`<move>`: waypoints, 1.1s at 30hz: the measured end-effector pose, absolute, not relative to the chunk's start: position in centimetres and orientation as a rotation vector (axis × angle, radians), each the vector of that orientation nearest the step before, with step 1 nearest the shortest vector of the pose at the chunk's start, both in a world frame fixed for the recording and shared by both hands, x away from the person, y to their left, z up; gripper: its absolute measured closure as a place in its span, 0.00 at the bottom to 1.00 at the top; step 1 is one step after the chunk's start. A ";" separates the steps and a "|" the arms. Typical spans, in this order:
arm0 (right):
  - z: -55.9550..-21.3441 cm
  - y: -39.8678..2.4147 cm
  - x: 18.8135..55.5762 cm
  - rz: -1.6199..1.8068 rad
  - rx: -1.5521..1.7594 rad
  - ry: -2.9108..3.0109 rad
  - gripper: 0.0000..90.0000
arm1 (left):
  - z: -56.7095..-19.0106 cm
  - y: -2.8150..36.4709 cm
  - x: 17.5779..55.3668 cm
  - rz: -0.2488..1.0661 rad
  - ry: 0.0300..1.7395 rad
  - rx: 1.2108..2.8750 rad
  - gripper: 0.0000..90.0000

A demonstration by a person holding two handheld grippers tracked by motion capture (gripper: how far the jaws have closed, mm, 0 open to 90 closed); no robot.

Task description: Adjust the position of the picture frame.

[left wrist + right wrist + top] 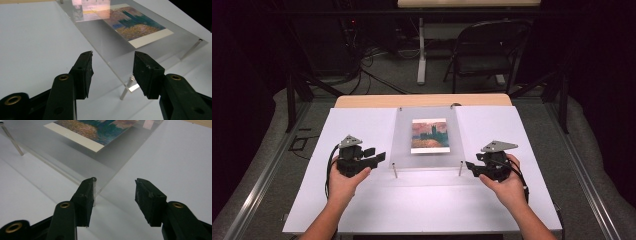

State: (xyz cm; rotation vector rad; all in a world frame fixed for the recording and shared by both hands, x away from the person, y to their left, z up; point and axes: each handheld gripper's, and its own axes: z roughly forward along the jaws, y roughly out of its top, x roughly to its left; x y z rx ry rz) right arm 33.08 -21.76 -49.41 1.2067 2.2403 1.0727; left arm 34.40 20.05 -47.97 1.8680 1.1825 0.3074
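A clear rectangular acrylic panel (427, 137) stands on thin metal legs at the middle of the white table (362, 210), with a small painted landscape print (429, 135) lying beneath or within it; its long axis runs away from the person. The left gripper (379, 157) sits just beside the panel's near left corner and the right gripper (469, 166) just beside the near right corner, both about equally close. Each has its jaws spread wide and empty, facing inward toward its corner leg.
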 end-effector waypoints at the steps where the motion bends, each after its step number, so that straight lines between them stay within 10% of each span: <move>1: -49.4 -21.8 33.4 1.064 1.204 2.242 0.54 | -48.0 20.1 34.9 0.319 1.187 1.872 0.55; 33: -49.2 -20.4 47.6 1.118 1.391 2.207 0.52 | -48.2 18.5 48.4 0.153 1.378 1.830 0.52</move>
